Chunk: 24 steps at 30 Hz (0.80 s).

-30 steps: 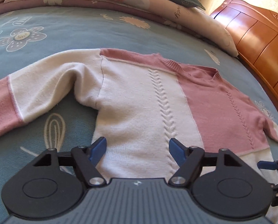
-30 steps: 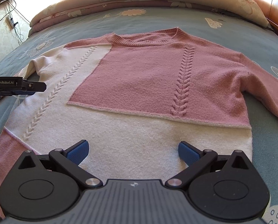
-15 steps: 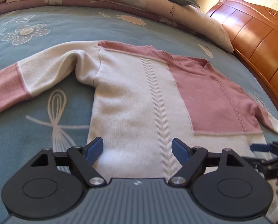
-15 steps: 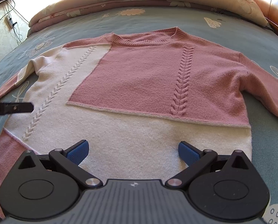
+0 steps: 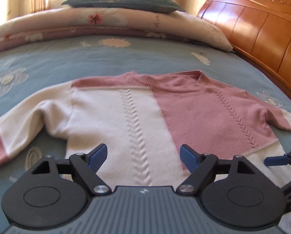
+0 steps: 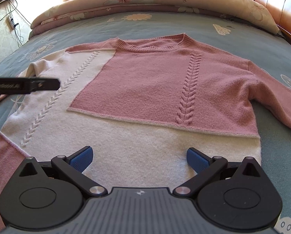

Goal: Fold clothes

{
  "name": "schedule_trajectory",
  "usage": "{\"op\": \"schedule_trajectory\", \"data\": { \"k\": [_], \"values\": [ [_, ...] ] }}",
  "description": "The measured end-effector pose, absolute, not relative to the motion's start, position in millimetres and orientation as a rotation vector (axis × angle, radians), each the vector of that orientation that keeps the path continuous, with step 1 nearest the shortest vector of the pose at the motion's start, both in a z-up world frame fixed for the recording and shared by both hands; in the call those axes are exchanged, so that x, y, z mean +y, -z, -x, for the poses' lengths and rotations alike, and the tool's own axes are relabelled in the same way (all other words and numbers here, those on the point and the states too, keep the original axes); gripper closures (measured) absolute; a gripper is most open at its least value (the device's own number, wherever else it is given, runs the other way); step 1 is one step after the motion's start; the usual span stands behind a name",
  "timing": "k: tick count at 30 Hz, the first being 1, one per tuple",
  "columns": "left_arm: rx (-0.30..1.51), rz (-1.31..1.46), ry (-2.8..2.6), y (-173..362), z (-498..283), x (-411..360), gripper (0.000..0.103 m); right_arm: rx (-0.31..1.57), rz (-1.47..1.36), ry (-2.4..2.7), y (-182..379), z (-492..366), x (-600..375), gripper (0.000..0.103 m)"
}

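1. Nearest, at the bottom of each wrist view, sits a hand-held gripper: the left hand-held gripper [image 5: 144, 157] and the right hand-held gripper [image 6: 139, 159] both have their blue pads spread wide, with nothing between them.
2. Just beyond both grippers lies the sweater's cream hem band [image 6: 145, 148], low in the frame and flat on the bed.
3. The sweater [image 6: 149, 89], pink and cream with two cable-knit lines, fills the middle of both frames. It lies front up and spread out, body smooth, with no fold that I can see.
4. Its sleeves run outward: the left sleeve [image 5: 22, 124] goes to the left edge of the left wrist view and ends in a pink cuff; the right sleeve [image 6: 278, 99] goes off the right edge of the right wrist view.
5. I judge the garment to be laid out ready for folding, with neither gripper holding cloth. A fold would call for pinching an edge, such as a sleeve or a hem corner, and carrying it across the body without dragging the rest.
6. Farther up, the blue flowered bedspread [image 6: 165, 25] is bare.
7. At the top lie a rolled floral quilt [image 5: 110, 25] and a dark pillow [image 5: 122, 1]; the wooden headboard [image 5: 262, 25] is at upper right.
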State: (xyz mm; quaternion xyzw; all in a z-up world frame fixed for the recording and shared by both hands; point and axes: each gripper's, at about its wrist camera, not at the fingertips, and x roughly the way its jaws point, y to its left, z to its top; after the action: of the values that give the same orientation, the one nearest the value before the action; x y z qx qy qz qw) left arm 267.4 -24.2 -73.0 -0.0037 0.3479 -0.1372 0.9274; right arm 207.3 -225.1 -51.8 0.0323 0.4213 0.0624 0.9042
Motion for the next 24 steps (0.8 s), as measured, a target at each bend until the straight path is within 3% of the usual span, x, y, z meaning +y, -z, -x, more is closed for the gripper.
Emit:
{"op": "schedule_trajectory", "data": {
  "k": [8,13,15,24],
  "values": [
    [0.743,-0.046,0.31,109,-273,-30,0.017,0.855,0.031,-0.129,53,-203,-220,0.0],
    [0.715,-0.026,0.368,111,-265,-20,0.015,0.656,0.103,-0.065,18,-194,-234,0.006],
    [0.707,-0.017,0.383,112,-264,-17,0.012,0.61,0.113,0.013,12,-207,-244,0.015],
    [0.674,0.025,0.452,115,-259,-4,0.011,0.663,-0.009,0.057,31,-288,-298,0.017]
  ]
}}
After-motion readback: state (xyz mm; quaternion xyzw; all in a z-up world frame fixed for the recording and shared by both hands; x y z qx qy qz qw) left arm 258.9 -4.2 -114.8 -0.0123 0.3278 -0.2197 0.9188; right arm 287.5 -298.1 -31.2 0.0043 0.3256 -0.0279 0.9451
